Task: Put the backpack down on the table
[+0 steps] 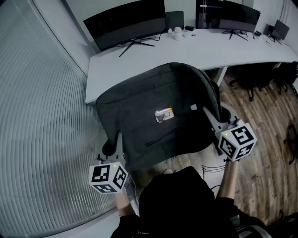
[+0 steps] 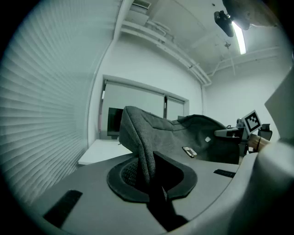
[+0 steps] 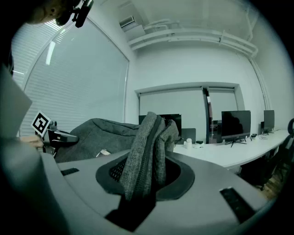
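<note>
1. Blinds cover the wall on your left, top to bottom.
2. The white table curves across the far side of the room, with wood floor to the right beneath it.
3. The grey backpack hangs in the air between your two grippers, its front face up. In the head view its far end overlaps the table's near edge. Whether it touches the top cannot be told.
4. Two dark screens stand on the table beyond the backpack: the left monitor and the right monitor.
5. Your left gripper holds the backpack's near left edge. Its jaws are clenched tight on a thin fold of the grey fabric, seen in the left gripper view.
6. Your right gripper holds the backpack's right side. Its jaws grasp a thicker bunch of fabric, seen in the right gripper view.
7. A small pale label sits mid-face on the backpack.
</note>
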A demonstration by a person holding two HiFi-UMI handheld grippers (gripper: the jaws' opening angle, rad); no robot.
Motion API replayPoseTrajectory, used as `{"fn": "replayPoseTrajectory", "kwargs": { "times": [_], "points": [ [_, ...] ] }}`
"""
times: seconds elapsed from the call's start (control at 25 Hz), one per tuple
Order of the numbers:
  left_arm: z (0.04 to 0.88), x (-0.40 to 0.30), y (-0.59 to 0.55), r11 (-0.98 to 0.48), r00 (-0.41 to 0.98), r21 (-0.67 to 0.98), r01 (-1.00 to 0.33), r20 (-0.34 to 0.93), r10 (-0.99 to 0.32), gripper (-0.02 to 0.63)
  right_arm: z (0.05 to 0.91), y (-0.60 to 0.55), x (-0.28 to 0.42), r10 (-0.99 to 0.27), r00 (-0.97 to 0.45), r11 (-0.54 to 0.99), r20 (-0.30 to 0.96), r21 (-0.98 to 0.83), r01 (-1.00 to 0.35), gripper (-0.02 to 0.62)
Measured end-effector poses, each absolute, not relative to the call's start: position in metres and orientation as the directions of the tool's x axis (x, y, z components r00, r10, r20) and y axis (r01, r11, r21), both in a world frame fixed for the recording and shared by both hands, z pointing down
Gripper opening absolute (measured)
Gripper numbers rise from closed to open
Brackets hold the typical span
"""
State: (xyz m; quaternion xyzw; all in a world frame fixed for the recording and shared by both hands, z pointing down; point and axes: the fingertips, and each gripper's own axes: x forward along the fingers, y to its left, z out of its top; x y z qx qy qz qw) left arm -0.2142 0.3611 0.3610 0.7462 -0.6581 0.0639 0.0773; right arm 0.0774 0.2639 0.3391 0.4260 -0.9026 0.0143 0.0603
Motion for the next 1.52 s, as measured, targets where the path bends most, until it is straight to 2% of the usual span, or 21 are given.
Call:
{"fn": "replayPoseTrajectory", "kwargs": {
  "times": [0.88,1.52],
  "points": [
    [0.375,-0.206,0.349,-0.107,0.114,0.041,-0.993,0.208,-0.972,0.043,0.355,0.248,0.086,-0.753,-0.642,0.648,0.145,-0.006,-0.761,0.107],
    [0.404,-0.195,0.325,-0.071,0.09,0.079,-0.994,0.276,-0.957,0.043,0.384,0.214,0.093,-0.723,-0.657,0.663,0.215,-0.051,-0.747,0.107]
  ]
}}
